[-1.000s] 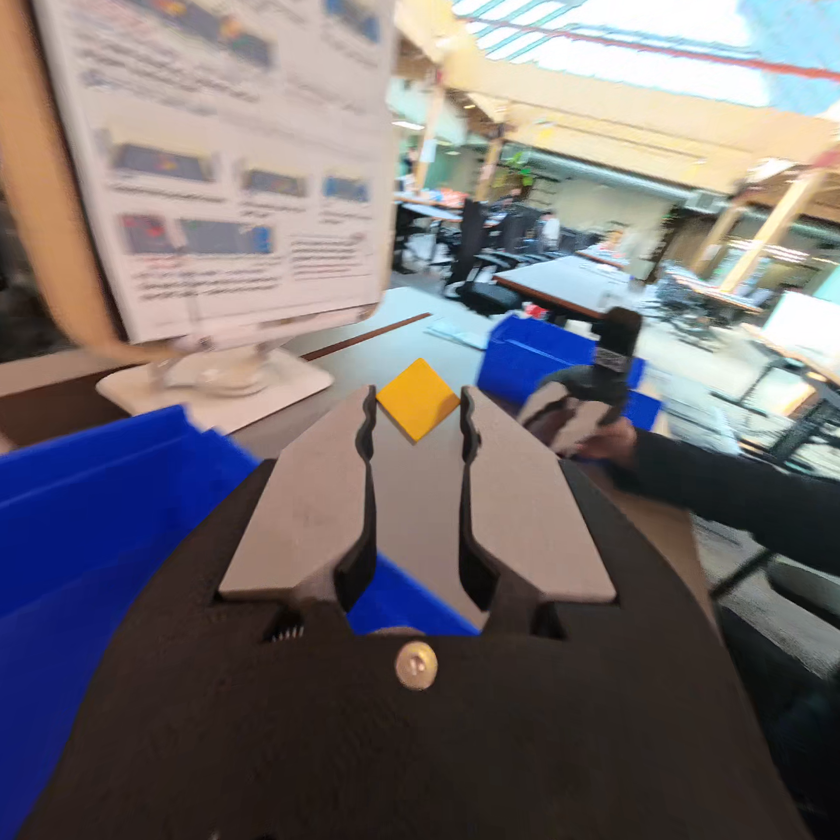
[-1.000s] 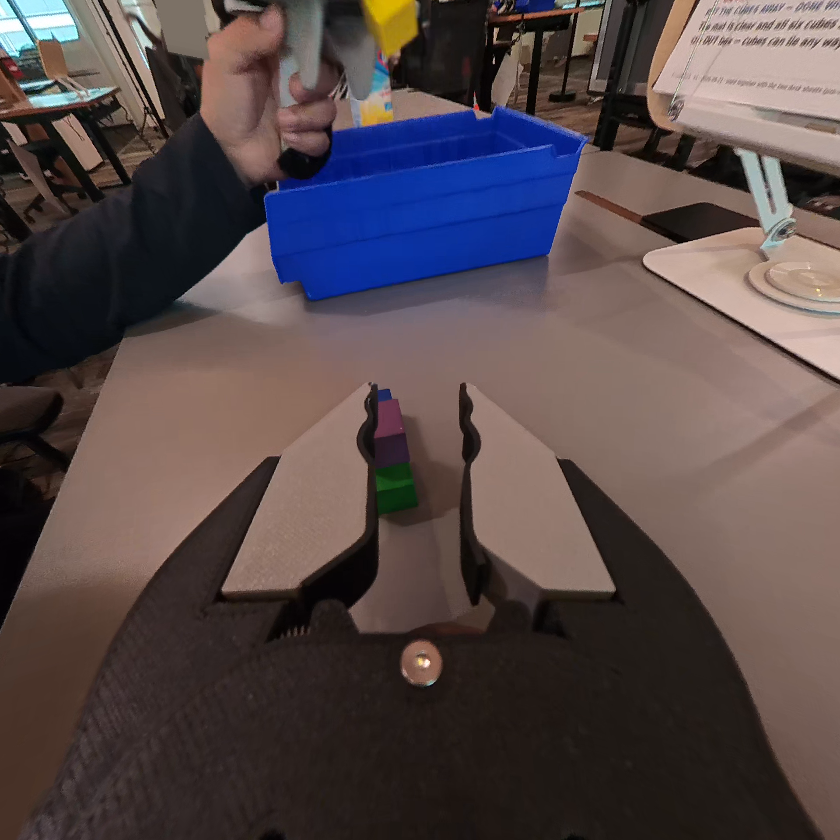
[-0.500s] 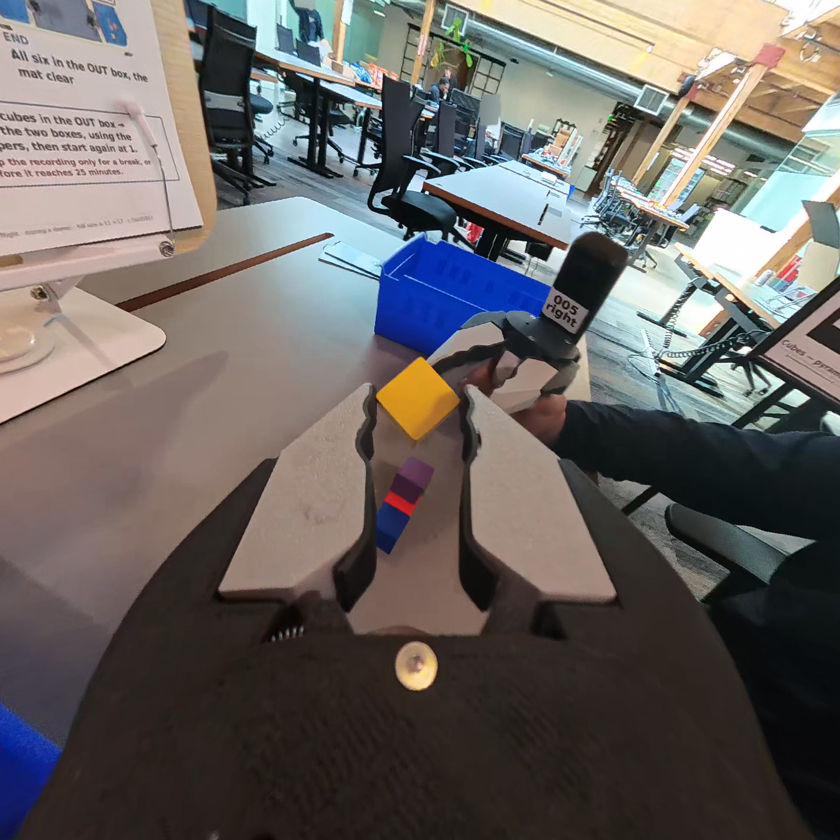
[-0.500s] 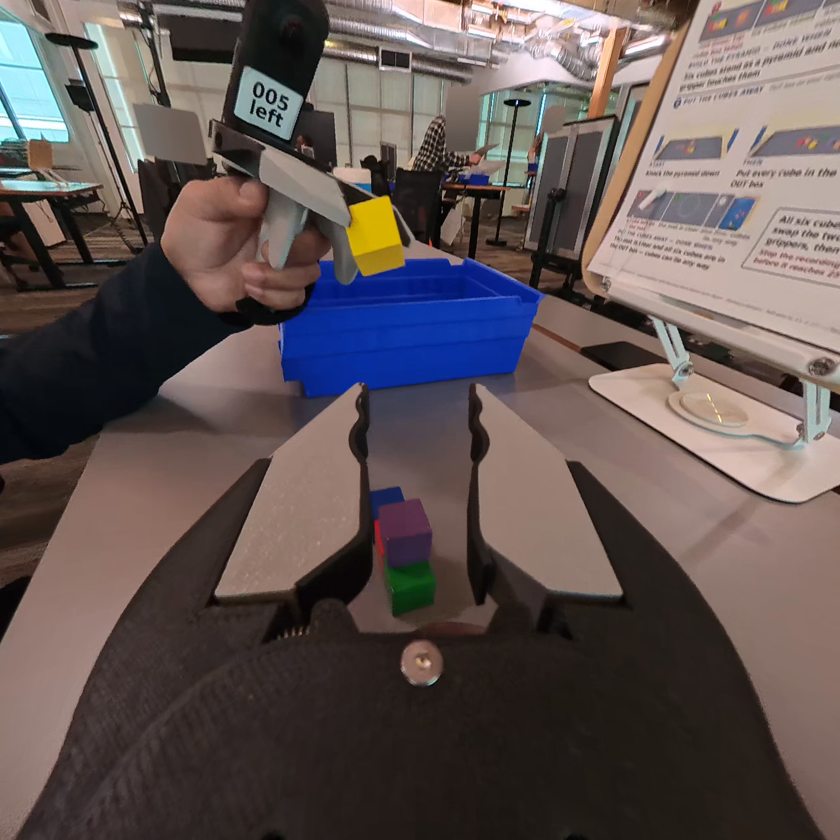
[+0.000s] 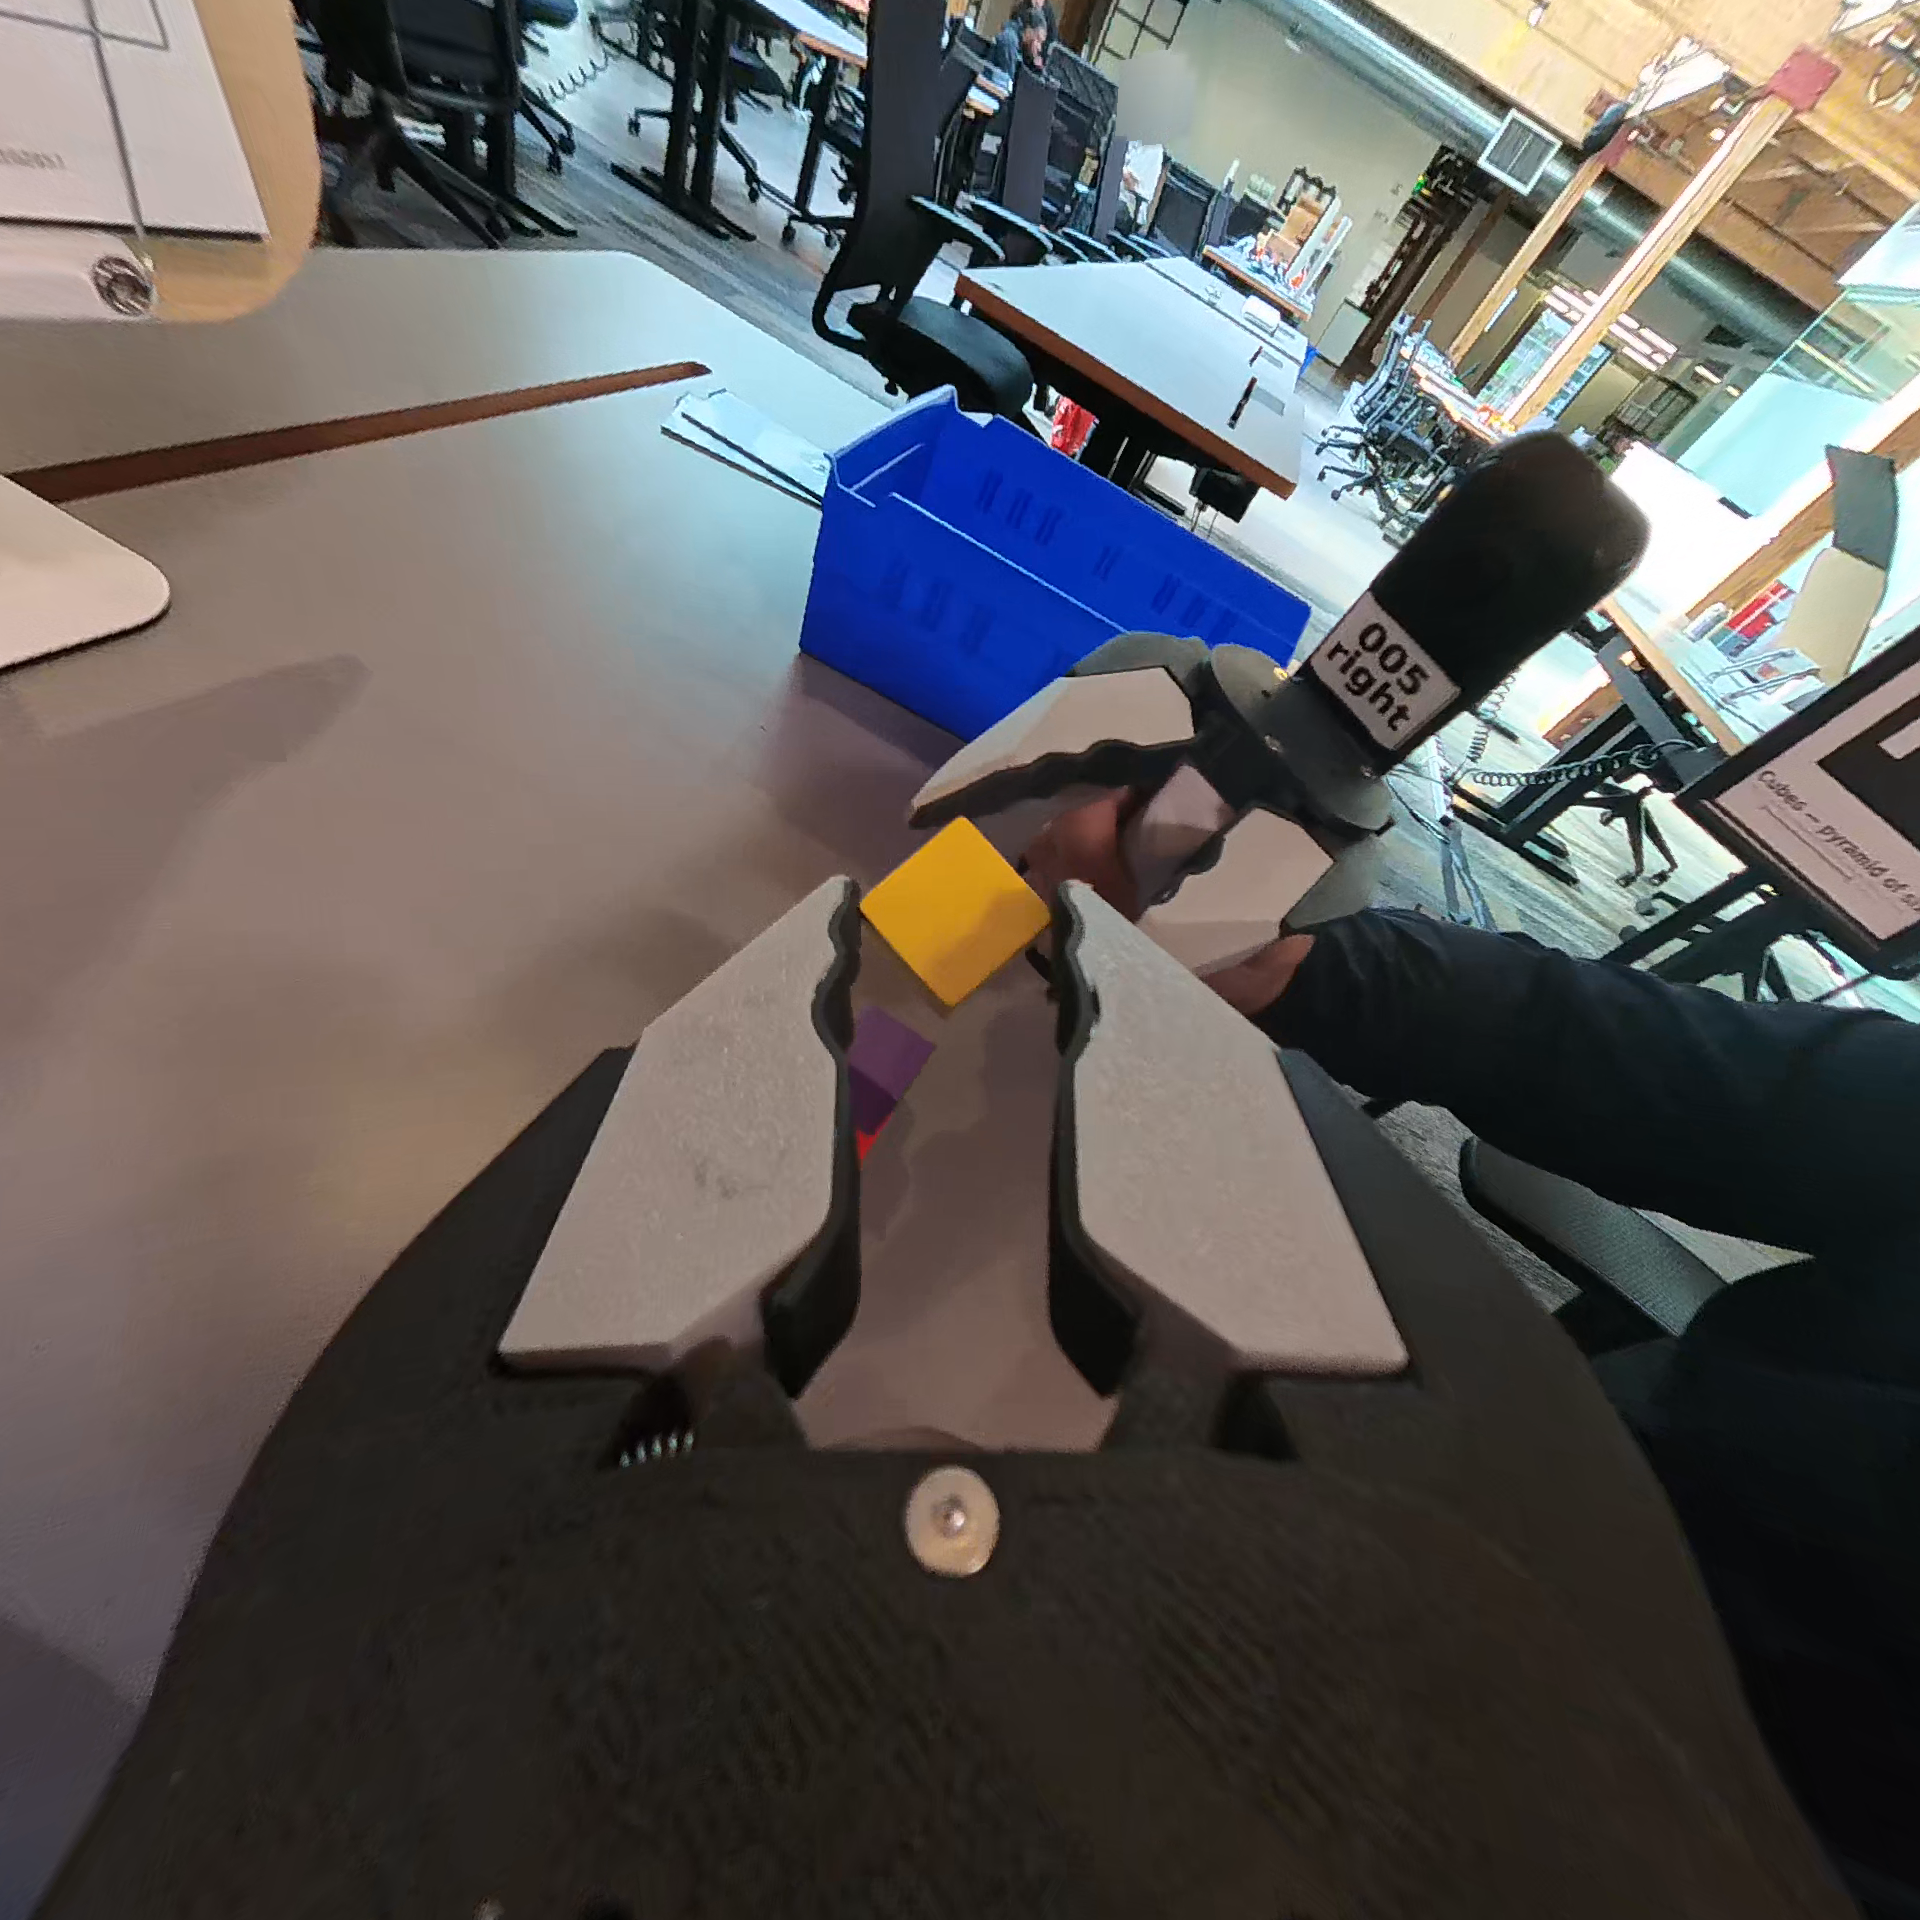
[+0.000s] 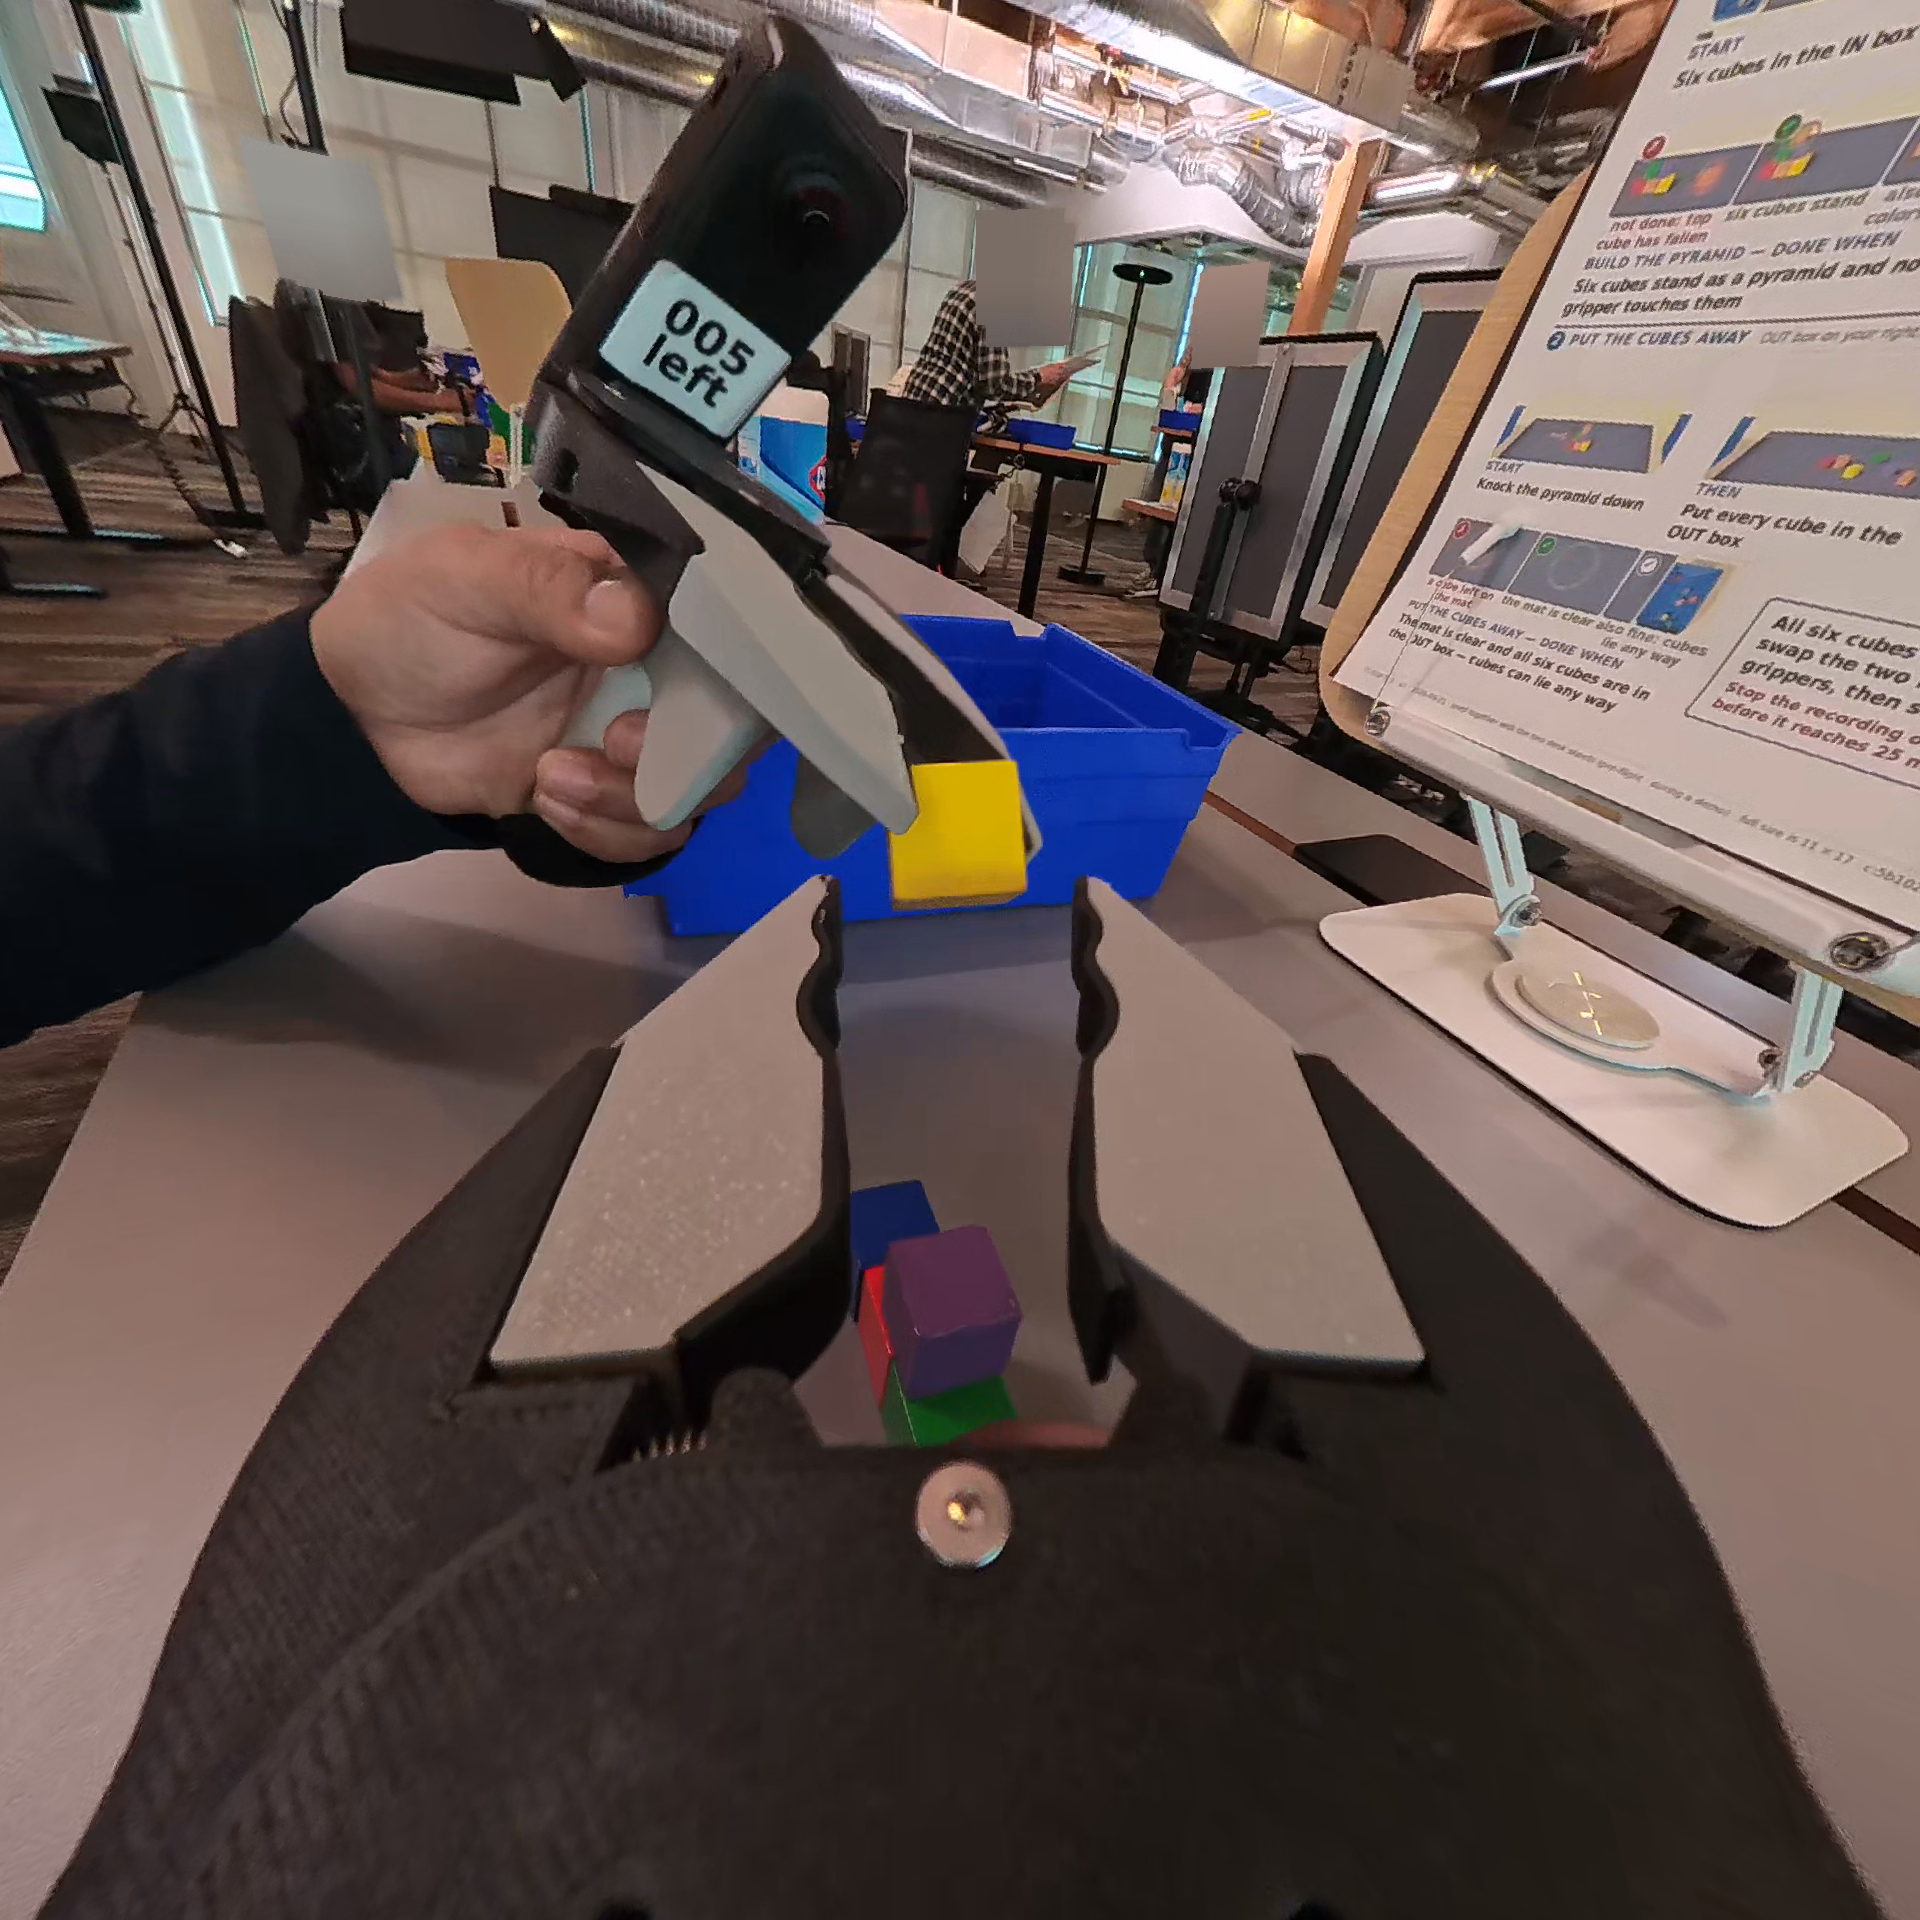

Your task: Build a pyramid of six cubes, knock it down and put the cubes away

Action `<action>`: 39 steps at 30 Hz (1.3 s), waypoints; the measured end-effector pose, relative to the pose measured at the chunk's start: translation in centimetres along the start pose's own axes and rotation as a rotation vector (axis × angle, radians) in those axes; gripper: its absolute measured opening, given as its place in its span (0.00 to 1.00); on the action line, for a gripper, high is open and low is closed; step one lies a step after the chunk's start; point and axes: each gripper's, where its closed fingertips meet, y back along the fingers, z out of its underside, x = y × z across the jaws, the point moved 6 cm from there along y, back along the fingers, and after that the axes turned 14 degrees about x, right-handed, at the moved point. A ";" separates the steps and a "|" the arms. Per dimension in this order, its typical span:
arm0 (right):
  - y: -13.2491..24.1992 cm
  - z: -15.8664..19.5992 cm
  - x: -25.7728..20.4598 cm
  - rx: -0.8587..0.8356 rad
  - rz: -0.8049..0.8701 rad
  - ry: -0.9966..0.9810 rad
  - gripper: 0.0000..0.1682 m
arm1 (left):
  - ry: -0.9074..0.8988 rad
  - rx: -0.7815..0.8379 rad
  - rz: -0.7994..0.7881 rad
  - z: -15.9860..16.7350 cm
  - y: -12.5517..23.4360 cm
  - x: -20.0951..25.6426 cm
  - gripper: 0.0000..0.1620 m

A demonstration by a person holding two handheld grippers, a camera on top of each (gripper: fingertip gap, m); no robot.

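Left wrist view: the left gripper [image 5: 954,920] is clenched on a yellow cube [image 5: 954,912], pinched between its two fingertips and held in the air above the grey counter [image 5: 436,665]. Below the cube, in the gap between the fingers, part of the stack shows — a purple cube [image 5: 888,1058] on top with a sliver of a red cube [image 5: 864,1143] under it. Just beyond to the right the right gripper [image 5: 1101,821] is held by a hand in a dark sleeve; its jaws stand apart with nothing between them. A white label with black writing sits on its black handle. Farther off stands a blue bin [image 5: 997,592], and some flat papers [image 5: 748,442] lie on the counter to its left.

Right wrist view: the right gripper [image 6: 954,935] is released, its fingers spread and empty, hovering over the stack near the camera. The purple cube [image 6: 951,1314] rests on a green cube [image 6: 951,1413]; a red cube [image 6: 873,1320] and a blue cube [image 6: 891,1216] sit just behind. The left gripper [image 6: 961,831], held by a hand [image 6: 488,665], carries the yellow cube [image 6: 956,831] above the counter — higher and farther away than the stack. It too bears a white label with black writing. Behind it stands a second blue bin [image 6: 1101,769]. On the right a printed instruction sheet [image 6: 1683,416] with small pictures leans on a white stand [image 6: 1621,1039].
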 end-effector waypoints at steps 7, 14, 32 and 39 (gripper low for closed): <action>0.0 0.1 -0.2 -0.023 -0.027 0.026 0.17 | 0.011 -0.046 0.014 1.0 -0.7 0.1 0.21; -0.1 0.5 -0.3 -0.048 -0.025 0.048 0.16 | 0.006 -0.064 -0.005 1.3 -0.8 -0.1 0.21; 0.1 0.5 -0.3 -0.066 -0.013 0.059 0.14 | 0.017 -0.052 0.007 1.3 -1.0 -0.1 0.21; 0.3 0.3 0.0 -0.055 -0.013 0.028 0.14 | -0.009 -0.040 0.036 1.0 -0.6 -0.1 0.21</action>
